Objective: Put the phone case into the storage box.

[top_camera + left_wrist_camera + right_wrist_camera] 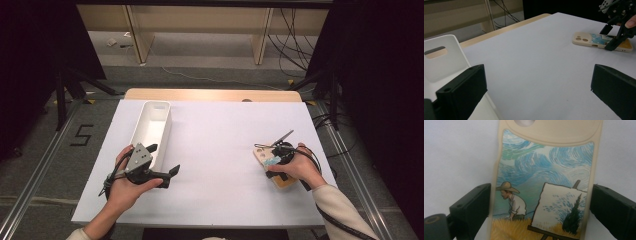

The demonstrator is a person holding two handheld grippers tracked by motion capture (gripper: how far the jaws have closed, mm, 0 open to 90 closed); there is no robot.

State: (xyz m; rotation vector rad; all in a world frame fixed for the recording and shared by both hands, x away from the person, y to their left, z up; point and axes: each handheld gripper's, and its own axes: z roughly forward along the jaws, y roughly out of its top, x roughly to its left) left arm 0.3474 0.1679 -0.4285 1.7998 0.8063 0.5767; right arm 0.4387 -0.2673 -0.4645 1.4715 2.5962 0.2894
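My right gripper (540,207) is straddling a cream phone case (546,182), its blocky matte-black jaws sitting against the two long smooth edges, around a printed scene of swirling blue brushstrokes, a straw-hatted painter and an easel. The case is lying flat on the white table (220,145) at my right. My left gripper (539,92) is hovering with jaws spread wide, gripping nothing, just beside the long, glossy white plastic bin (152,127).
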